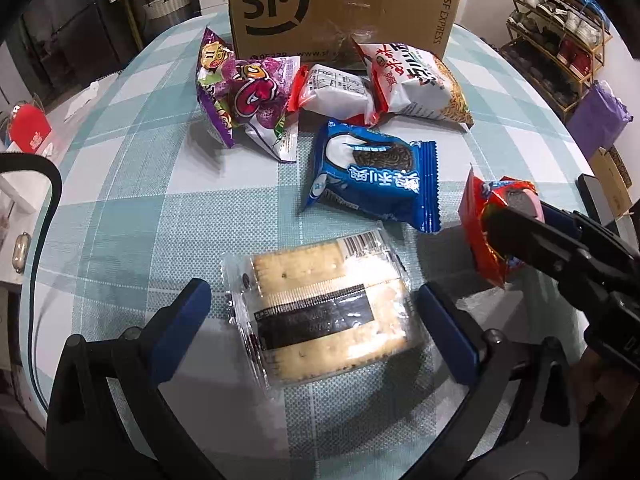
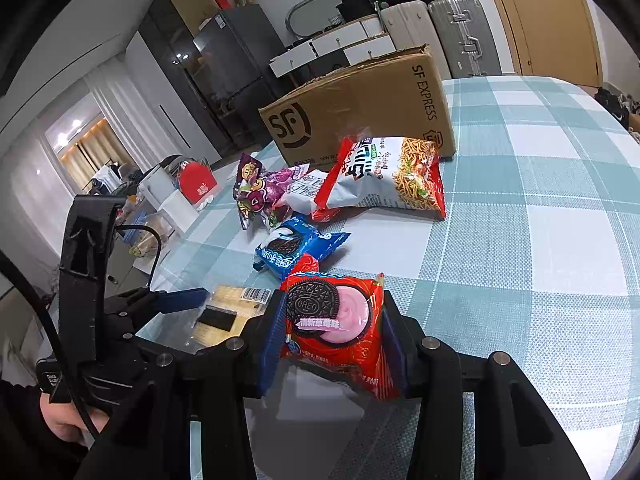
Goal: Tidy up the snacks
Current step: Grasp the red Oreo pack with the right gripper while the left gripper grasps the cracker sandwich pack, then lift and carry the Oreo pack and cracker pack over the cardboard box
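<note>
checked tablecloth (image 2: 540, 208); fridge (image 2: 224, 60), suitcases (image 2: 440, 28) behind.

Glossy clear plastic cracker wrapper (image 1: 320, 312), matt brown cardboard box (image 1: 344, 12), woven checked tablecloth (image 1: 160, 208)

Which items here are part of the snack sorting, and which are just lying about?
Job: red Oreo pack in the right gripper; cracker pack between the open left gripper fingers; blue Oreo pack; noodle bag; purple bag; white pack; SF box.

Lying about: red carton; suitcases; shoe rack.
</note>
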Demonstrator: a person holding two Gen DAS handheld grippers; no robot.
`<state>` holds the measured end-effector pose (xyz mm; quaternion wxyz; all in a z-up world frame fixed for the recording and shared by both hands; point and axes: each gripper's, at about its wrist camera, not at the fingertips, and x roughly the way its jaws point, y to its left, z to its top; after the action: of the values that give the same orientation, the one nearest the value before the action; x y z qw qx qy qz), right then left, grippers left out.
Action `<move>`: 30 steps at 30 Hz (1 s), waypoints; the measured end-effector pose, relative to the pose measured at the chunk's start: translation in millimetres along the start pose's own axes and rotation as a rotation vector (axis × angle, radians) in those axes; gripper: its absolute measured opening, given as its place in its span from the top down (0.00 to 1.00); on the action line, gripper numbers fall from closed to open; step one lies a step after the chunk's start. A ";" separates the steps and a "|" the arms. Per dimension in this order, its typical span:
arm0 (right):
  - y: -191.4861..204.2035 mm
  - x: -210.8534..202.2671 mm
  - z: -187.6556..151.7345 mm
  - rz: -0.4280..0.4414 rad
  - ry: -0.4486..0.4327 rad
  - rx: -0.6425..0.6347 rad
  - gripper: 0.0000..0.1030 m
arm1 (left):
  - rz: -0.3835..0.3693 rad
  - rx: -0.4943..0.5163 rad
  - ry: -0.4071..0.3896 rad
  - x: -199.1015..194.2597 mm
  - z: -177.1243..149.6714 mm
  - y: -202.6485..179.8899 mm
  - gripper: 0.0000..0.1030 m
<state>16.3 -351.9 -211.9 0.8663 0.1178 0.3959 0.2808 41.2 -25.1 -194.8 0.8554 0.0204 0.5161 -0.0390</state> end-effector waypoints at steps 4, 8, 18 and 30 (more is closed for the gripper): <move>-0.4 0.0 -0.3 0.002 -0.001 0.005 0.56 | -0.017 0.020 -0.018 -3.7 -1.4 2.4 0.15; -1.1 0.2 -0.1 0.001 -0.002 0.010 0.56 | -0.046 0.043 -0.029 -10.0 -4.1 10.1 0.28; -2.4 -0.4 -1.4 -0.008 -0.005 0.018 0.56 | -0.109 0.059 -0.055 -16.7 -12.6 29.8 0.35; -5.3 -5.5 -2.6 -0.015 -0.023 0.047 0.56 | -0.078 0.034 -0.130 -40.1 -12.4 38.4 0.35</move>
<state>13.5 -359.6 -212.5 0.8700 0.1384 0.3933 0.2633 15.1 15.9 -165.3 0.8846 0.0123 0.4590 -0.0821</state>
